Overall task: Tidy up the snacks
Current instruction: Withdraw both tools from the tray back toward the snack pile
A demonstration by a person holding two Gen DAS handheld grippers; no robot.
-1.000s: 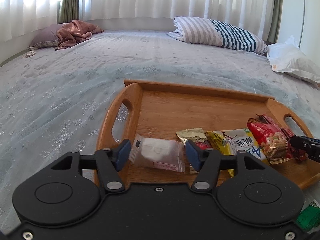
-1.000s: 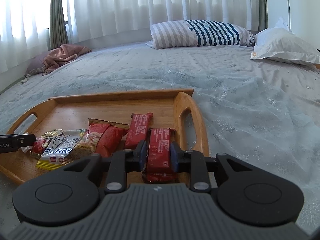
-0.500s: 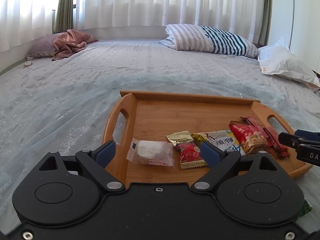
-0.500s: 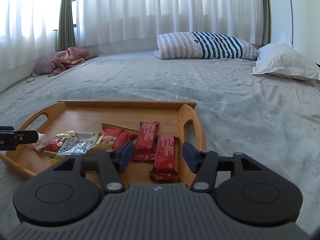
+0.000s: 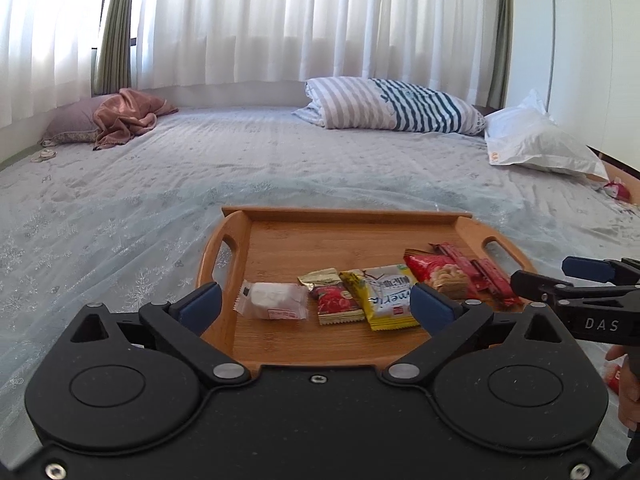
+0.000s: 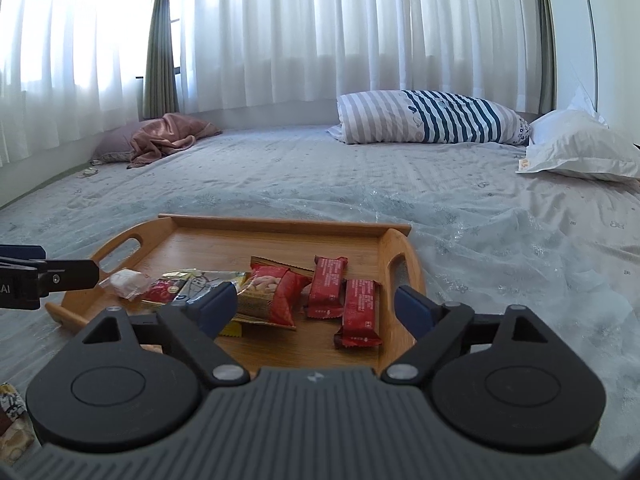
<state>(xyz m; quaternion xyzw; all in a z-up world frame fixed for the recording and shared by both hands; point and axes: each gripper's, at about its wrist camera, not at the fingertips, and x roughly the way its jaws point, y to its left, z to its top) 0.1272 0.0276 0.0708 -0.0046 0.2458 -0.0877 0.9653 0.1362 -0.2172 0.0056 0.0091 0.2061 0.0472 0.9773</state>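
- Lying on the pale blue bedspread (image 5: pixel 160 208), the rectangular bamboo tray with cut-out handles (image 5: pixel 352 216) carries all the snacks in a row along its near half.
- From the left wrist view, the row runs: clear-wrapped white cake (image 5: pixel 274 300), small red-and-gold candy packet (image 5: pixel 334 296), yellow-and-white snack bag (image 5: pixel 388 294), red peanut bag (image 5: pixel 438 274), two red wrapped bars (image 5: pixel 486 274).
- The left hand-held gripper (image 5: pixel 316 306) has its jaws spread wide and holds nothing; a second ago they bracketed the white cake closely, and the gripper has since drawn back from the tray.
- The right hand-held gripper (image 6: pixel 316 306) is likewise wide apart and empty; a second ago its fingers were clamped on the nearer red bar (image 6: pixel 360 312), which now lies free on the tray beside the other bar (image 6: pixel 328 286).
- A striped pillow (image 6: pixel 432 118) and a white pillow (image 6: pixel 580 148) rest at the far end of the bed.
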